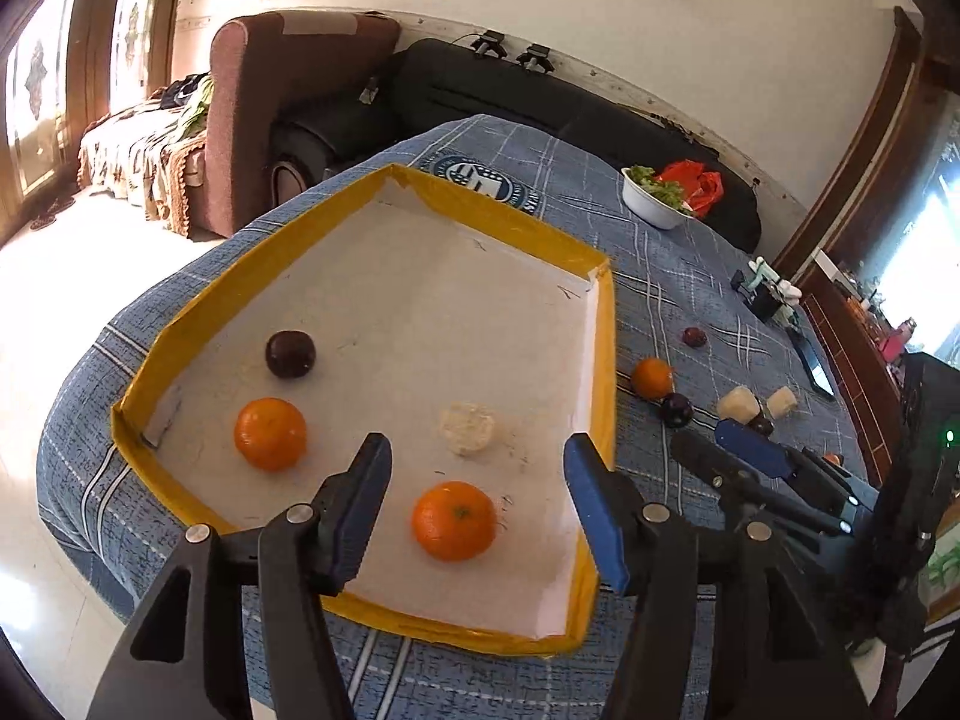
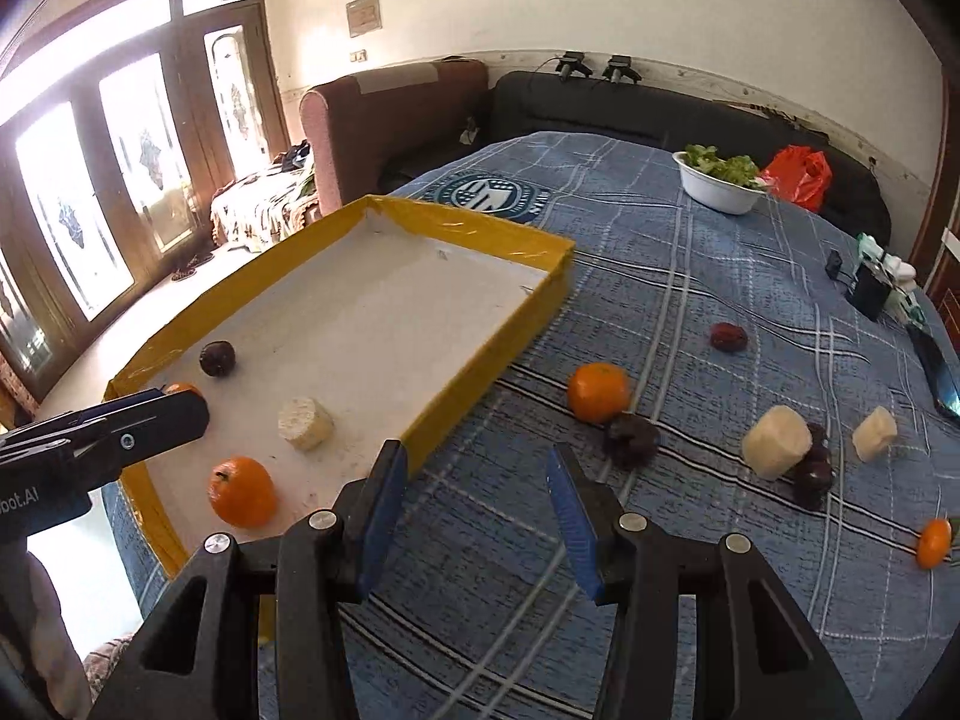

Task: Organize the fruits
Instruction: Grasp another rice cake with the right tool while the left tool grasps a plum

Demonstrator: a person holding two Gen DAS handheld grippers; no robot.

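On the left of the worktop, which is covered by a blue checked cloth [image 2: 690, 312], sits a shallow white cardboard tray with yellow taped rim [image 1: 198, 324]. In the left wrist view, going left to right across its floor: a round orange tangerine [image 1: 270, 433] with a dark purple plum [image 1: 290, 353] beyond it, a second orange tangerine [image 1: 454, 520] closest to the camera, and a pale cream cylindrical fruit chunk [image 1: 467, 427] just behind it. The left claw [image 1: 477, 468] hangs over the near end of the tray with its blue-padded fingers spread wide and nothing between them; the second tangerine and the cream chunk lie on the tray floor in the gap below.

Right of the tray, loose fruit lies on the cloth. In the right wrist view come a third orange tangerine [image 2: 599, 392] touching a dark plum [image 2: 630, 440] in front of it, a small reddish plum [image 2: 729, 336] farther back, a large cream fruit cylinder [image 2: 776, 441] with two dark plums [image 2: 815, 477] against its right side, a smaller cream chunk [image 2: 874, 433], and a small tangerine [image 2: 934, 543] at the far right edge. The right claw [image 2: 477, 477] hovers over bare cloth just beside the tray's right wall, wide open and holding nothing.

At the far end of the worktop stands a white bowl of green leaves [image 2: 720, 180], with a red plastic bag [image 2: 798, 174] behind it
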